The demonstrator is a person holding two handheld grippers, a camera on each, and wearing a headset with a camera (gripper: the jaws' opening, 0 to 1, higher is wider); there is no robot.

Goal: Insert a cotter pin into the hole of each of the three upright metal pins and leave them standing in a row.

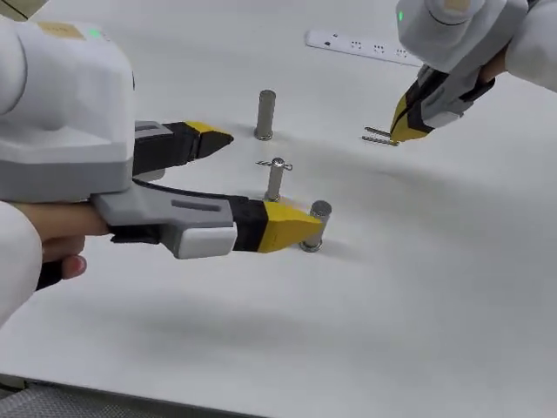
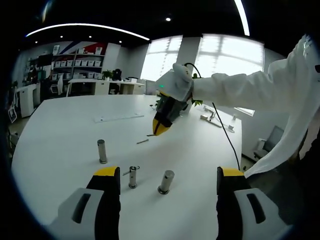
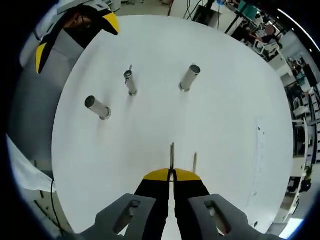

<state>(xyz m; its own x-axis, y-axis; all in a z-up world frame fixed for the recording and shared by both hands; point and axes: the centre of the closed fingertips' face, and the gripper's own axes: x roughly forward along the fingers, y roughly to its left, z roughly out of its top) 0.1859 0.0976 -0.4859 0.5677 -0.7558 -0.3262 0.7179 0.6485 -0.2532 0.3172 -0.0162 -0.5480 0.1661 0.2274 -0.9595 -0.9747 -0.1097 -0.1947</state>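
Three upright metal pins stand on the white table: a far pin (image 1: 265, 113), a middle pin (image 1: 276, 178) and a near pin (image 1: 315, 225). The middle pin (image 2: 132, 176) has a cotter pin through its top; the other two tops are bare. My left gripper (image 1: 265, 183) is open, its yellow jaws spread on either side of the middle and near pins. At the right, my right gripper (image 1: 399, 131) is shut on a cotter pin (image 3: 172, 157), low over the table. Another cotter pin (image 3: 195, 161) lies loose beside it.
A white power strip (image 1: 361, 45) lies at the far side of the table. A person's white sleeve (image 2: 250, 90) reaches in from the right. Shelves and desks stand in the room behind.
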